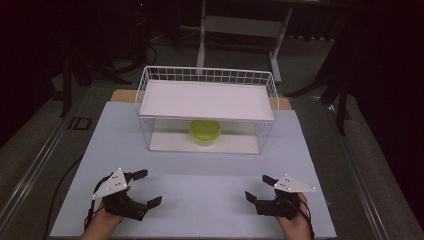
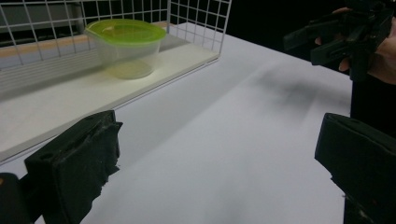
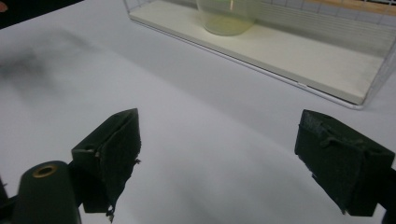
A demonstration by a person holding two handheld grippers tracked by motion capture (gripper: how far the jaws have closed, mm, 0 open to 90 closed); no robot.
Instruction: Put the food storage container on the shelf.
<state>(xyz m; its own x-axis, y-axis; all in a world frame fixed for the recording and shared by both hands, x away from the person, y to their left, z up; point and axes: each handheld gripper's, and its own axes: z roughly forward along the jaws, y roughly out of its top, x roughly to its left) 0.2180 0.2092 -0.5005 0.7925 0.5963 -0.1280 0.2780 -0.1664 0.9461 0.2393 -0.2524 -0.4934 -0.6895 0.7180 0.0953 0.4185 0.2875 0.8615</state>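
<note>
A clear tub with a lime-green lid [image 1: 204, 131] [image 2: 125, 46] stands on the lower shelf of a white wire rack [image 1: 150, 75] [image 2: 196, 28] at the back of the table; its base [image 3: 226, 21] appears at the top of the right gripper view. The rack's upper white shelf [image 1: 207, 100] lies above it. My left gripper [image 1: 148, 188] [image 2: 219, 163] rests open near the front left, empty, jaws wide apart. My right gripper [image 1: 256, 188] [image 3: 219, 163] rests open near the front right, empty. Across the table in the left gripper view is the right gripper [image 2: 303, 44] in a hand.
A pale mat [image 1: 200, 175] covers the table between the grippers and the rack. A wooden table edge [image 1: 284, 103] lies behind the rack. Dark stands and a white frame [image 1: 240, 25] stand on the floor beyond.
</note>
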